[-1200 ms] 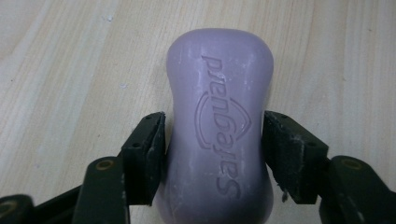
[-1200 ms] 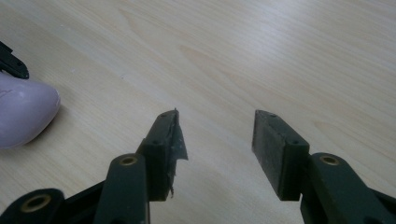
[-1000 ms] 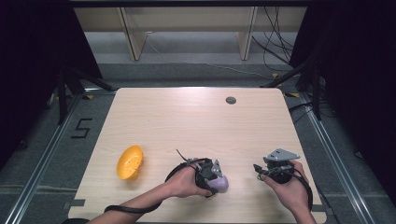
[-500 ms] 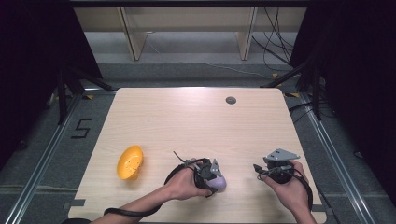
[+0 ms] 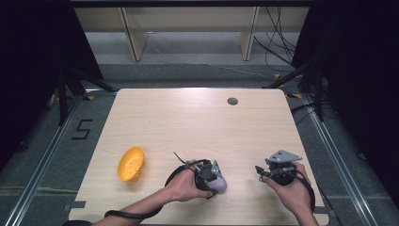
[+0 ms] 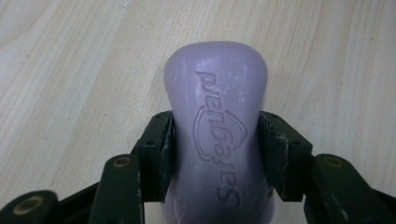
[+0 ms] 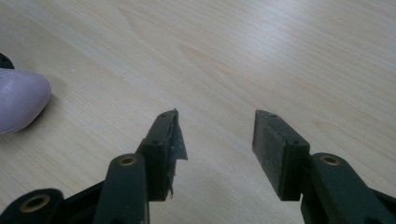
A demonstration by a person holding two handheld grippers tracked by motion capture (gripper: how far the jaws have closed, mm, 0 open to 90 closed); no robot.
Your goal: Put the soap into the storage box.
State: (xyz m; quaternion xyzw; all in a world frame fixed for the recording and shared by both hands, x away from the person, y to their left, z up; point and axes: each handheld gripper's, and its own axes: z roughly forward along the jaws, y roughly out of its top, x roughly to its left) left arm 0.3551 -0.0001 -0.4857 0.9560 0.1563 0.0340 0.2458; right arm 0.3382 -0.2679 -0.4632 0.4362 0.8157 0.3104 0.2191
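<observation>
Left gripper view: my left gripper point(image 6: 215, 140) has just closed its jaws on the purple soap bar point(image 6: 217, 121); my right gripper point(image 7: 215, 140) gapes wide over the table point(image 7: 280, 56).

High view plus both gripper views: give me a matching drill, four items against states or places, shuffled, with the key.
Items
1. purple soap bar
2. orange dish
3. right gripper
4. dark round spot

States or places
A. jaws apart, nothing between them, above bare wood
B. far part of the table, right of the middle
C. clamped between the two jaws of the left gripper
D. alone on the near left of the table, apart from both hands

Pairs: 1-C, 2-D, 3-A, 4-B
</observation>
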